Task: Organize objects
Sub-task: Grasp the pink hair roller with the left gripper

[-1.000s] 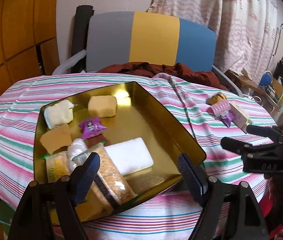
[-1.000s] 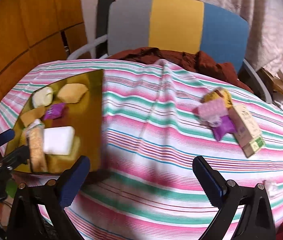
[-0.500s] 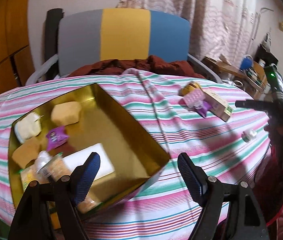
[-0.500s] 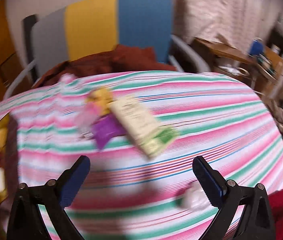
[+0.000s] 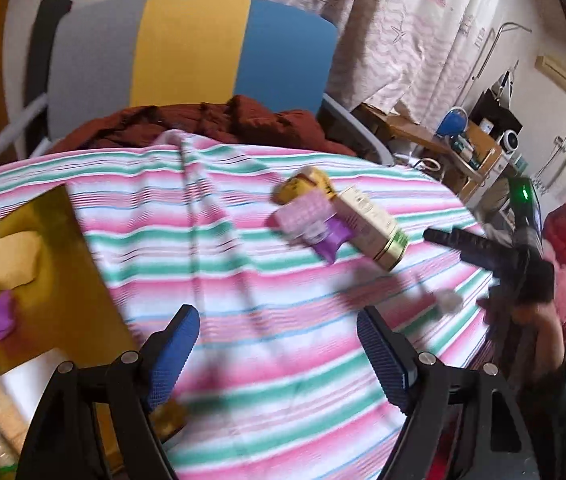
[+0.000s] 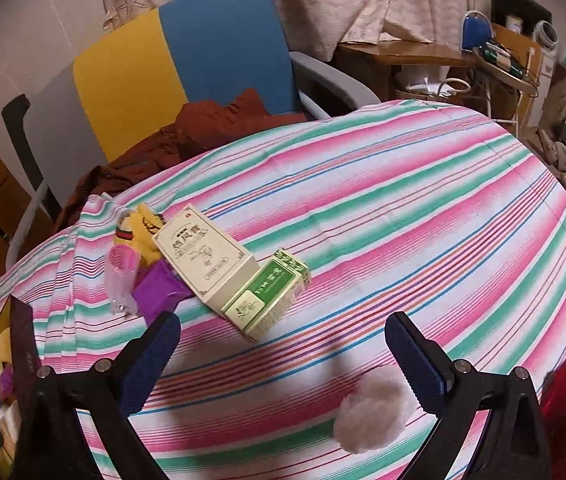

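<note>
Both tools (image 5: 279, 352) (image 6: 283, 356) agape, empty

A lived-in home room: striped tablecloth (image 6: 403, 208), curtains (image 5: 403, 32), cluttered side desk (image 6: 423, 56)

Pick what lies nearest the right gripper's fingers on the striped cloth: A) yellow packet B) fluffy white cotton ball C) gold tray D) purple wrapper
B: the fluffy white cotton ball sits just inside the open right gripper, beside its right finger; the cream and green cartons lie farther ahead.
</note>
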